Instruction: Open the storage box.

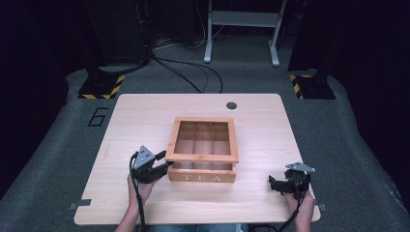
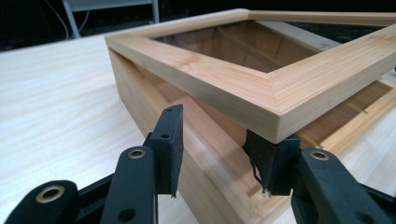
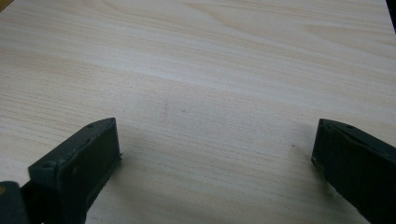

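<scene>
We see a dark room with grey carpet, and in its middle a pale wooden surface [image 1: 145,203]. On it, a little beyond the centre, stands a wooden tea box [image 1: 202,176] marked TEA on its near face and divided inside into compartments. Its glazed lid [image 1: 203,157] is a wooden frame that sits tilted, its near edge raised off the box.

Our left tongs [image 1: 164,166] are at the box's near left corner. In the left gripper view one jaw sits right under the lifted corner of the lid [image 2: 261,100], touching its underside, while the other stands free beside the box wall [image 2: 140,100]; the tongs are partly open and clamp nothing.

Our right tongs [image 1: 273,183] hover low over bare wood, well apart from the box to the right. In the right gripper view their jaws are spread wide and hold nothing.
</scene>
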Demonstrator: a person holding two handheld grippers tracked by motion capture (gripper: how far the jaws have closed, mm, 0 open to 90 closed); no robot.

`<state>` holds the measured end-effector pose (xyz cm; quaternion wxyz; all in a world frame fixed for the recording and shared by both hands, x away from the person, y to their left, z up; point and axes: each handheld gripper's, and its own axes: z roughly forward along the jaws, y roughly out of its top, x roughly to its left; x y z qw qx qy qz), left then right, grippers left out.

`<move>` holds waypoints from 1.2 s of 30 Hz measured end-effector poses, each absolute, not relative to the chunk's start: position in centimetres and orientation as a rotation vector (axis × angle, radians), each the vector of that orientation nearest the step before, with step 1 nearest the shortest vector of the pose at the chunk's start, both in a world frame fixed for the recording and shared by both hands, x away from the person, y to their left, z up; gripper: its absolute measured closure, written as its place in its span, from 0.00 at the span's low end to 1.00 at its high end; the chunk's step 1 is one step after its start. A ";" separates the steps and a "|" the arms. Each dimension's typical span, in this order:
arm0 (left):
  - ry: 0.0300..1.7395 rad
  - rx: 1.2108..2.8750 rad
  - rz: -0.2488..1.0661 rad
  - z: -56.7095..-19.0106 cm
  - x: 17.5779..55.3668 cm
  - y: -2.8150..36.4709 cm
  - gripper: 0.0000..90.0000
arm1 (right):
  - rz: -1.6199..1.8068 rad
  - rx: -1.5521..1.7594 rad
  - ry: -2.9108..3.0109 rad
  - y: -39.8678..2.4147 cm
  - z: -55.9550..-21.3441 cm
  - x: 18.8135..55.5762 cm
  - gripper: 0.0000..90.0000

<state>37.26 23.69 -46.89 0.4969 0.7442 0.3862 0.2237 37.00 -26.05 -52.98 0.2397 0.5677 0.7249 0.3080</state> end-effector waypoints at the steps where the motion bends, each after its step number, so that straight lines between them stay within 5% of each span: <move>1: 0.941 1.795 0.537 -47.1 37.2 23.7 0.63 | 0.843 1.554 1.984 -26.0 -53.0 37.0 0.01; 19: 0.955 1.812 0.436 -48.4 36.5 24.6 0.53 | 0.847 1.552 1.983 -26.0 -53.0 37.0 0.01; 28: 1.017 1.928 0.393 -49.6 35.6 24.3 0.23 | 0.849 1.543 1.985 -26.0 -53.0 37.0 0.01; 36: 1.124 2.005 0.394 -52.2 34.3 25.1 0.10 | 0.850 1.544 1.985 -26.0 -53.0 37.0 0.01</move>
